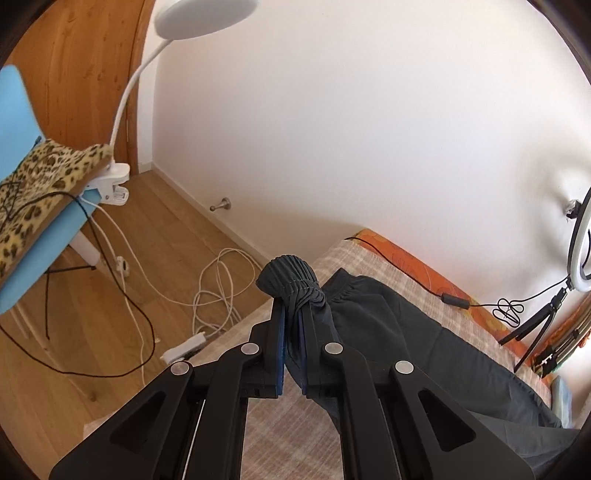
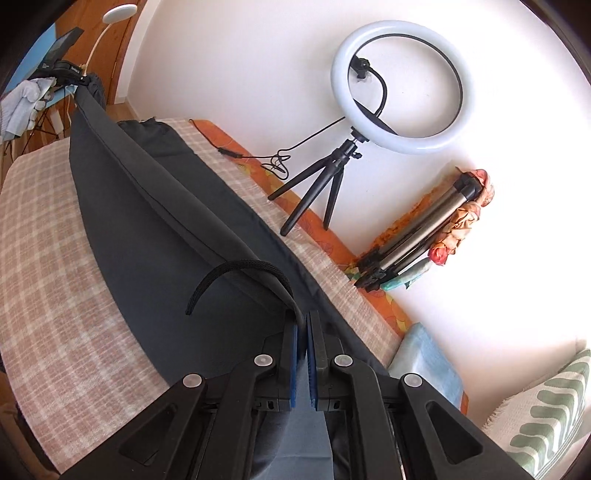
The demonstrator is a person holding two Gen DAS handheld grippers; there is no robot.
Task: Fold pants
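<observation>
The dark grey pants (image 1: 406,332) lie partly on a bed with a checked blanket (image 1: 288,424). My left gripper (image 1: 293,306) is shut on a bunched, gathered elastic edge (image 1: 286,275) of the pants, lifted above the bed's corner. In the right wrist view my right gripper (image 2: 302,314) is shut on another edge of the pants (image 2: 147,206), where a black cord (image 2: 236,267) loops out. The cloth hangs as a raised fold stretching from the right gripper to the left gripper (image 2: 86,79) at the far top left.
A ring light on a small tripod (image 2: 402,85) and a folded tripod (image 2: 424,243) stand against the white wall behind the bed. A patterned pillow (image 2: 546,406) is at the right. Left of the bed are a blue chair (image 1: 37,258), a clip lamp (image 1: 207,14) and floor cables (image 1: 218,288).
</observation>
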